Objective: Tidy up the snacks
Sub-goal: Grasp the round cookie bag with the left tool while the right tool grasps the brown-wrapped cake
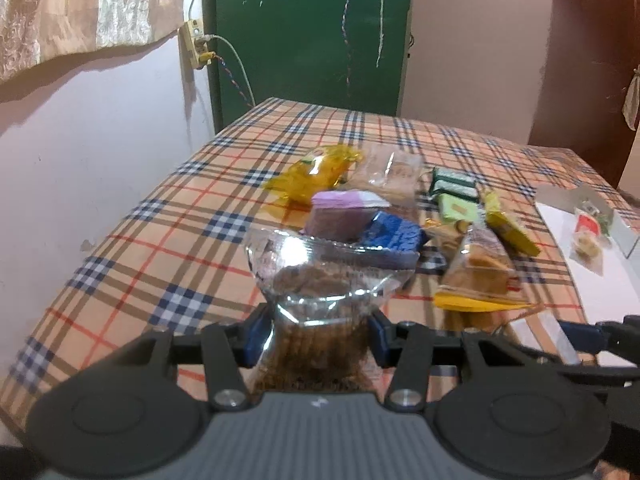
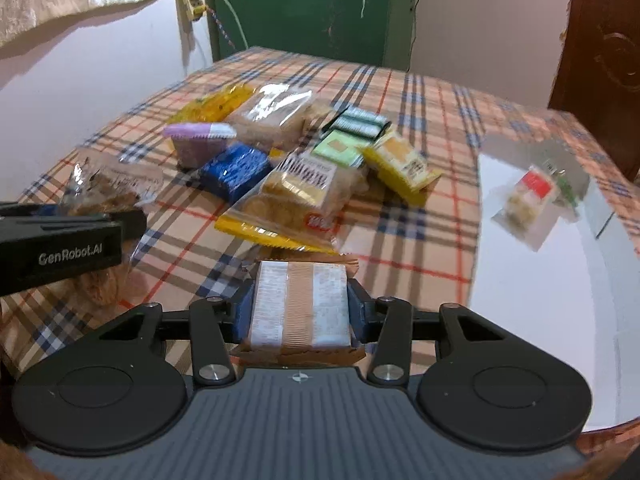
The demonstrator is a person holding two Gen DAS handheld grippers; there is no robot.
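Note:
My left gripper (image 1: 320, 336) is shut on a clear bag of brown snacks (image 1: 320, 276), pinched at its waist between the blue pads and held above the plaid tablecloth (image 1: 160, 240). My right gripper (image 2: 300, 312) is shut on a flat wafer pack (image 2: 300, 304), white with a tan stripe, low over the cloth. A pile of snacks lies ahead: a cracker bag with a yellow edge (image 2: 296, 196), a blue pack (image 2: 236, 170), a purple-topped pack (image 2: 200, 136), green packs (image 2: 340, 148) and a yellow pack (image 2: 404, 168). The left gripper's finger (image 2: 80, 240) shows at the left of the right wrist view.
A white tray (image 2: 520, 280) lies on the table's right side with one small red-and-white packet (image 2: 528, 200) in it. A pale wall runs along the table's left edge, with a socket and cable (image 1: 196, 44). A green door (image 1: 312, 32) stands behind the table.

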